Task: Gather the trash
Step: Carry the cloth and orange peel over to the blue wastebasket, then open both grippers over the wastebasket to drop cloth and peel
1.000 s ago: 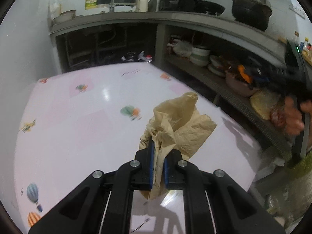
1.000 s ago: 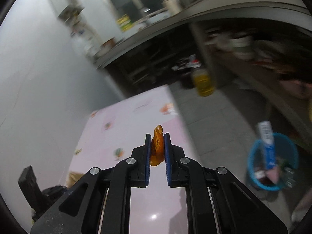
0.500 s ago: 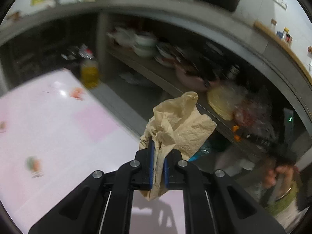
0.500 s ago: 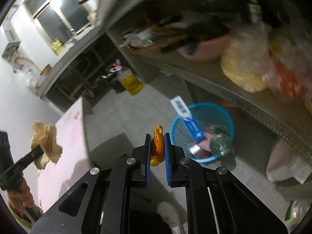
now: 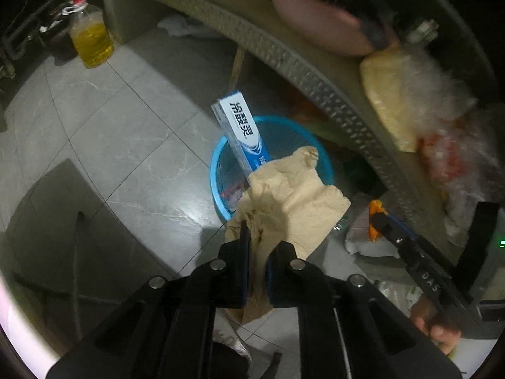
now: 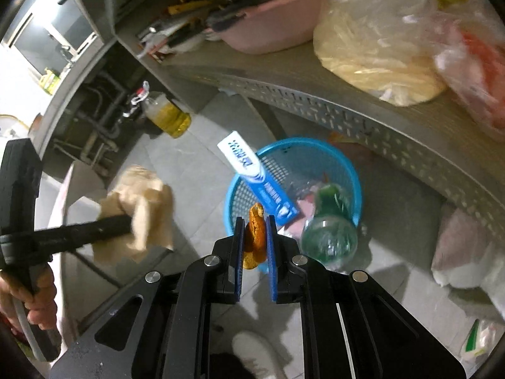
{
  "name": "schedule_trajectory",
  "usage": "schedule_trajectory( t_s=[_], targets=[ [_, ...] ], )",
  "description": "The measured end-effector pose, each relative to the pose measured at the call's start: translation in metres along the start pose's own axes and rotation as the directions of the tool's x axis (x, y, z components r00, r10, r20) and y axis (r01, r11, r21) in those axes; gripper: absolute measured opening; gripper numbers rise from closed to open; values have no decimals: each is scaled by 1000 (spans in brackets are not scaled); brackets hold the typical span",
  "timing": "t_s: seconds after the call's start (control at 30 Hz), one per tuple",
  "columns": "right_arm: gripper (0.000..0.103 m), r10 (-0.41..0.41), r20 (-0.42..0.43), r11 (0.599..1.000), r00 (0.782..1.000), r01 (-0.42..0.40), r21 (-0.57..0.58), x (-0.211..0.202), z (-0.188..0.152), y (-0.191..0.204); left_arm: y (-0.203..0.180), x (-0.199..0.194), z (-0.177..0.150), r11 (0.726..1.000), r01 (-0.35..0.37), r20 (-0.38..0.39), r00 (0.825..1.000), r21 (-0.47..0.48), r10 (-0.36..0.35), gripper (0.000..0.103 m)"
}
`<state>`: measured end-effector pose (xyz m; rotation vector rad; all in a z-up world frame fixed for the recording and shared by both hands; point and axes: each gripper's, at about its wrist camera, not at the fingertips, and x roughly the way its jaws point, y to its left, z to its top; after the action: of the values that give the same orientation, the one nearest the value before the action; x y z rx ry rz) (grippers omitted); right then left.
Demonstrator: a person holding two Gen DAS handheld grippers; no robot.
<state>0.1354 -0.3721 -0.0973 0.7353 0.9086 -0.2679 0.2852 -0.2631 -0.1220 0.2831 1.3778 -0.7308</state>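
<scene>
Pinching soft, light crumpled paper (image 5: 293, 199) by its bunched lower fold, the left gripper (image 5: 256, 249) (jaws starting to part) hangs above the blue basket (image 5: 217, 170), while the right gripper (image 6: 255, 237) clamps a limp orange peel (image 6: 255, 230).

The basket (image 6: 315, 154) stands on the floor (image 6: 202, 164) below the shelf (image 6: 315, 72); the carton (image 6: 257, 178) and bottle (image 6: 328, 230) lie in it.

Oil bottle (image 5: 91, 39); pink basin (image 6: 274, 22) — shelved
</scene>
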Motion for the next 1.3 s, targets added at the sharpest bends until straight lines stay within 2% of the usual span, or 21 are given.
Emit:
schedule_trajectory(
  t_s=[0.03, 0.1, 0.13, 0.17, 0.23, 0.3, 0.43, 0.57, 0.7, 0.83, 0.97, 1.07, 1.23, 1.3],
  targets=[
    [13, -3, 5, 1000, 1000, 3, -6, 8, 7, -1, -4, 11, 6, 1000, 0, -18, 1000, 1, 0, 11],
    [19, -14, 5, 1000, 1000, 14, -19, 26, 19, -2, -11, 35, 16, 1000, -5, -61, 998, 2, 5, 24],
    [25, -27, -2, 999, 1000, 27, -20, 37, 25, -4, -13, 45, 19, 1000, -10, -74, 997, 2, 10, 40],
    [32, -39, -17, 999, 999, 39, -30, 51, 30, -6, -14, 52, 22, 1000, -8, -79, 997, 2, 8, 50],
    [36, -69, -31, 996, 997, 67, -57, 65, 34, -8, -16, 61, 30, 1000, -18, -75, 997, -8, 17, 52],
    [38, -110, -33, 992, 993, 107, -64, 72, 36, -9, -15, 60, 32, 999, 2, -63, 998, -39, -4, 55],
    [49, -97, 26, 993, 995, 99, -62, 53, 32, -10, -14, 40, 32, 999, 33, 16, 999, -36, -33, 58],
    [51, -91, 84, 993, 992, 97, -71, 31, 29, -9, -17, 11, 29, 999, 37, 93, 995, -21, -35, 59],
    [53, -86, 143, 990, 986, 101, -98, 3, 18, -1, -18, -35, 12, 998, 58, 196, 979, -10, -55, 61],
    [59, -66, 215, 982, 974, 101, -158, -38, -3, 17, -20, -93, -25, 997, 70, 331, 941, 34, -77, 71],
    [71, -26, 275, 963, 961, 98, -250, -87, -34, 42, -17, -149, -80, 998, 42, 466, 883, 45, -58, 86],
    [81, -11, 308, 952, 951, 104, -289, -114, -57, 60, -13, -176, -127, 1000, -5, 545, 838, 4, 2, 95],
    [93, 0, 357, 919, 934, 141, -368, -151, -100, 86, -4, -204, -200, 995, -34, 626, 775, -92, 85, 97],
    [95, 7, 368, 905, 930, 150, -397, -162, -113, 96, -1, -209, -225, 991, -48, 646, 754, -126, 119, 97]
  ],
)
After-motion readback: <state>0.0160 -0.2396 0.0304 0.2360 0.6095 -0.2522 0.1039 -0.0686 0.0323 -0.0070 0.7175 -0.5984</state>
